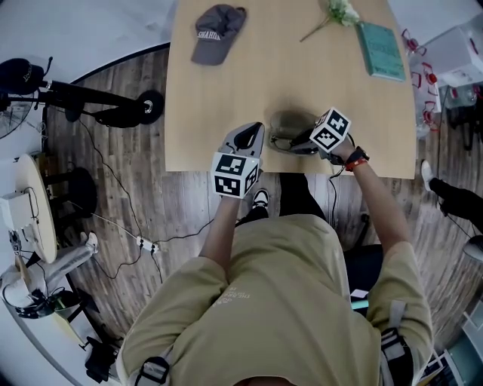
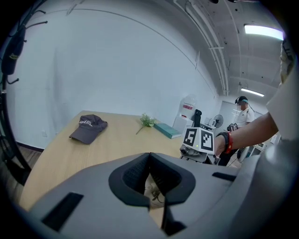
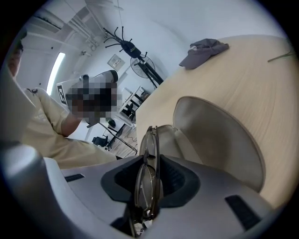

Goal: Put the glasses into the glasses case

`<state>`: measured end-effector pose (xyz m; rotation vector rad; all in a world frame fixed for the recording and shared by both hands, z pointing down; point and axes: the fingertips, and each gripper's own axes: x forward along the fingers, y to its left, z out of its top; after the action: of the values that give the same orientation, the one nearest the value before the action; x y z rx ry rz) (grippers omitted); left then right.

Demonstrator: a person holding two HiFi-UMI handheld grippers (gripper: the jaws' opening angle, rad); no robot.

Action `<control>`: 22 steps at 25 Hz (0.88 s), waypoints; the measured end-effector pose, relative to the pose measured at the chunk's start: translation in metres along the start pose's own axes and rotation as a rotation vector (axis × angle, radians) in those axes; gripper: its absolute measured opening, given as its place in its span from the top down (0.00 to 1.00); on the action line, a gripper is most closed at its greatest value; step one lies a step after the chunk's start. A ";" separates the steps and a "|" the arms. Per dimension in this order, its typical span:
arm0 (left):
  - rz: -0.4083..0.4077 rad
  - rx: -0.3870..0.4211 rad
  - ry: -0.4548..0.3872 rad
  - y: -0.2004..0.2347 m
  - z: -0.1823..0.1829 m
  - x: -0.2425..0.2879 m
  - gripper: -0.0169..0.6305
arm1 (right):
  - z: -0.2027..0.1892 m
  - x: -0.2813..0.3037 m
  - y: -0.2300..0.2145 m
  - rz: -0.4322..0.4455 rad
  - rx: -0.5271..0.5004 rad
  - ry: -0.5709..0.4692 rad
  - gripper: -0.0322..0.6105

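Observation:
Thin-framed folded glasses (image 3: 150, 149) stand edgewise between the pads of my right gripper (image 3: 149, 186), which is shut on them. Just beyond them lies the open grey glasses case (image 3: 175, 140), its lid (image 3: 219, 140) tipped back onto the table. In the head view the right gripper (image 1: 299, 141) hangs over the case (image 1: 287, 123) near the table's front edge. My left gripper (image 1: 249, 139) rests a little to the left of the case. Its jaws meet in the left gripper view (image 2: 149, 179) with nothing held. The right gripper's marker cube (image 2: 198, 139) shows there at the right.
On the wooden table (image 1: 226, 98) a grey cap (image 1: 217, 30) lies at the far left, a flower sprig (image 1: 336, 13) and a teal book (image 1: 381, 49) at the far right. A fan stand (image 1: 98, 102) and cables lie on the floor to the left.

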<state>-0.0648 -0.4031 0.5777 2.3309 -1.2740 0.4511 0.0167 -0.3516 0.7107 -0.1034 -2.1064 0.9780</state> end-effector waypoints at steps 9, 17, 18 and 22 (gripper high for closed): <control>-0.013 -0.011 0.012 -0.001 -0.013 0.003 0.94 | -0.018 0.018 -0.015 -0.153 -0.130 0.167 0.77; -0.020 -0.016 0.013 -0.003 -0.018 -0.002 0.94 | -0.015 0.015 -0.026 -0.272 -0.139 0.181 0.66; -0.019 -0.017 0.012 -0.003 -0.018 -0.003 0.94 | -0.016 0.014 -0.027 -0.280 -0.145 0.174 0.64; -0.017 -0.017 0.006 -0.005 -0.017 -0.007 0.94 | -0.013 0.006 -0.026 -0.303 -0.186 0.160 0.57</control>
<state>-0.0654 -0.3863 0.5875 2.3224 -1.2497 0.4401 0.0277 -0.3594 0.7367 0.0426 -1.9887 0.5752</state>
